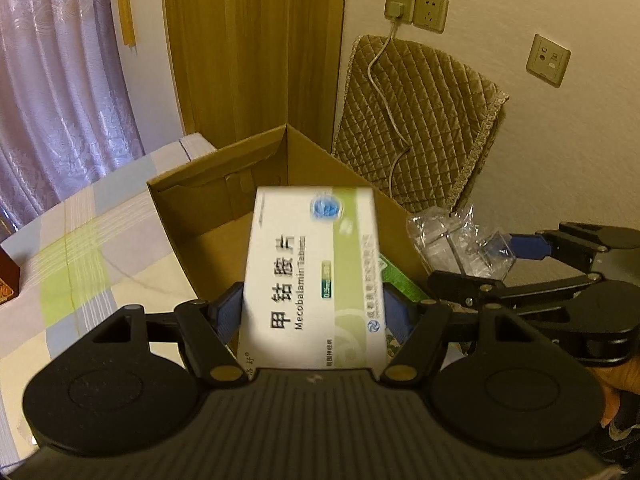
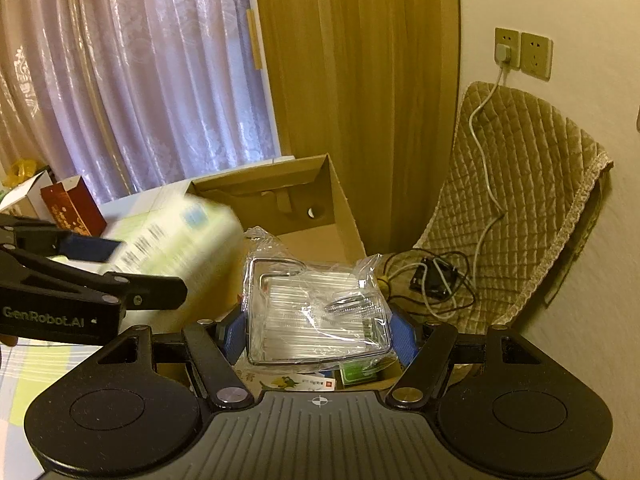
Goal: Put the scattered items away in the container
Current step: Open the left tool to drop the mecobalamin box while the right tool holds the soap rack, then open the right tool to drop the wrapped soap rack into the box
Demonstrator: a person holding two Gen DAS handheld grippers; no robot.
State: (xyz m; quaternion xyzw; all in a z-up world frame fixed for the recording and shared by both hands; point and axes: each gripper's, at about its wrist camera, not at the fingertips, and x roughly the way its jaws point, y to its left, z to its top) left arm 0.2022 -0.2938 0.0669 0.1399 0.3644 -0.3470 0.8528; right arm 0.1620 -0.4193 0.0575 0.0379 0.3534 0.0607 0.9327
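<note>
Left claw [image 1: 314, 312] clamped on a white and green cardboard medicine box [image 1: 316, 276] printed "Mecobalamin Tablets", blue pads pressed to both long sides. Box held flat, face up, above the open brown cardboard carton [image 1: 188, 216], front end over the carton's interior. Blurred in the right wrist view, same medicine box [image 2: 176, 240] just left of the other load.

Right claw [image 2: 318, 332] closed around a clear plastic case wrapped in crinkled transparent film [image 2: 316, 312], blue pads against its two sides. Case held over the near corner of the carton [image 2: 340, 208], close beside the medicine box. Below the case, inside the carton, a green packet [image 2: 358, 372] and a small printed white packet [image 2: 298, 382] lying on the bottom.

Carton resting on a pastel checked bedsheet [image 1: 80, 248]. Right of the carton, a tan quilted cover [image 1: 420, 120] draped against the wall, with a white charger cable [image 1: 380, 92] running down from a wall socket [image 1: 398, 4]. Behind, a lilac curtain [image 2: 140, 72] and a wooden panel [image 1: 252, 48]. Dark red box [image 2: 74, 208] at far left on the bed.
</note>
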